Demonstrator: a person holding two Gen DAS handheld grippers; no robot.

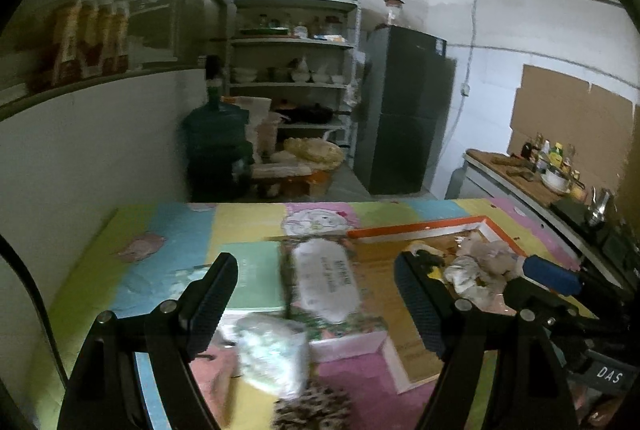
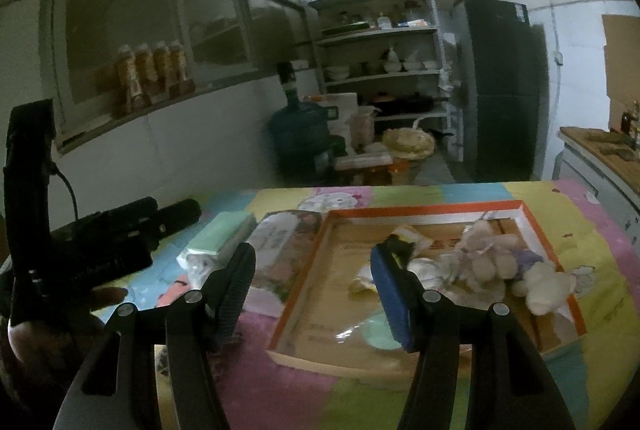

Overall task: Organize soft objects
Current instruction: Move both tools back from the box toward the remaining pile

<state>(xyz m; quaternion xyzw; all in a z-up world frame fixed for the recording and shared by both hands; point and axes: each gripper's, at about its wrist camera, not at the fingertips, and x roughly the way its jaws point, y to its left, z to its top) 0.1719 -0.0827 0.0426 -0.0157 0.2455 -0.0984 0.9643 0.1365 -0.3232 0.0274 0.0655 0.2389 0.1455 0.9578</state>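
An orange-rimmed cardboard box [image 2: 424, 209] lies on the colourful table cover and holds several soft toys: a pale plush bear [image 2: 486, 250], a white plush [image 2: 548, 288], a mint-green soft piece [image 2: 378, 336]. The box also shows in the left wrist view [image 1: 416, 228]. My left gripper [image 1: 316, 304] is open above a white crumpled soft bundle [image 1: 276, 350], with a spiky brown plush [image 1: 312, 410] just below it. My right gripper [image 2: 312, 290] is open over the box's left rim, empty. A tissue pack [image 1: 324, 278] and a green packet [image 1: 260, 278] lie between the left fingers.
The left gripper's body [image 2: 108, 230] sits at the left of the right wrist view. Beyond the table stand a water jug [image 1: 216, 146], a shelf of dishes [image 1: 292, 42], a dark fridge [image 1: 404, 110] and a counter with bottles [image 1: 552, 166].
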